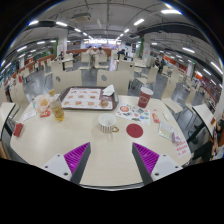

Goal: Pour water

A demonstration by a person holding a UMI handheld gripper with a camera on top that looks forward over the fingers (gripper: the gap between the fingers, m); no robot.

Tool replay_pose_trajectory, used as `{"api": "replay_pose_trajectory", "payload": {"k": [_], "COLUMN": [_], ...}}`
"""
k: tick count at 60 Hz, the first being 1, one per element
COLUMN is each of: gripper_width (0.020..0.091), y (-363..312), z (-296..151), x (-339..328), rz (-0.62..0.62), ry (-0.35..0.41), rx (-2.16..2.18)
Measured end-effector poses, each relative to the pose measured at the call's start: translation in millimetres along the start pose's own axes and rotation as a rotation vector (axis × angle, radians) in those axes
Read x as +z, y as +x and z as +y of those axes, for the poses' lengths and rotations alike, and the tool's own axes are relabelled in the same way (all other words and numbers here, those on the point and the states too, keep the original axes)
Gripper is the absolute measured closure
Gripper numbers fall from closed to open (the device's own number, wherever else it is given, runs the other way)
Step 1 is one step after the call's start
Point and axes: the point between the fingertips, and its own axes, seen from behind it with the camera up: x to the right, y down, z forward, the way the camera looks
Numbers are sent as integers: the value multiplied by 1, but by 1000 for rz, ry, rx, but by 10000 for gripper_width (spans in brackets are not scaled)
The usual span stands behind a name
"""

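Gripper (109, 158) released: two fingers spread wide, magenta pads (74, 156) facing in, nothing between them, bare surface (90, 145) under the gap.

Count on the surface:
- 1 white cup (107, 123), just ahead of the fingers, roughly centred between them, upright. Contents not readable.
- 1 red round coaster or lid (134, 130), flat, just beside the cup on its right, apart from it.
- 1 red cup (145, 97) with a dark rim, upright, further back and right of the white cup.
- 1 plate (132, 111) with small red items, between the red cup and the white cup.
- 1 tray (85, 97) with several small items, behind the white cup, left of the red cup. A white folded thing (108, 91) stands at its right end.
- 1 yellow-orange bottle or glass (58, 112), left of the white cup, well apart.
- More small items at the far left edge, too small to identify.

Background: large hall, rows of other tables and ceiling light strips.
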Motion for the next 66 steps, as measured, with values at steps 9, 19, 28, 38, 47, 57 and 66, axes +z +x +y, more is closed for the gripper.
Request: {"api": "replay_pose_trajectory", "payload": {"k": [9, 19, 28, 38, 47, 57, 66], "gripper_width": [252, 245, 247, 248, 250, 282, 441], "y": [-20, -71, -146, -227, -274, -286, -285], "z": [-3, -1, -13, -48, -88, -121, -125], "x": [28, 28, 40, 80, 136, 198, 236], "rz": [33, 12, -58, -123, -142, -97, -68], "ry": [-13, -5, 38, 126, 223, 288, 287], "rx": [9, 34, 53, 56, 43, 75, 105]}}
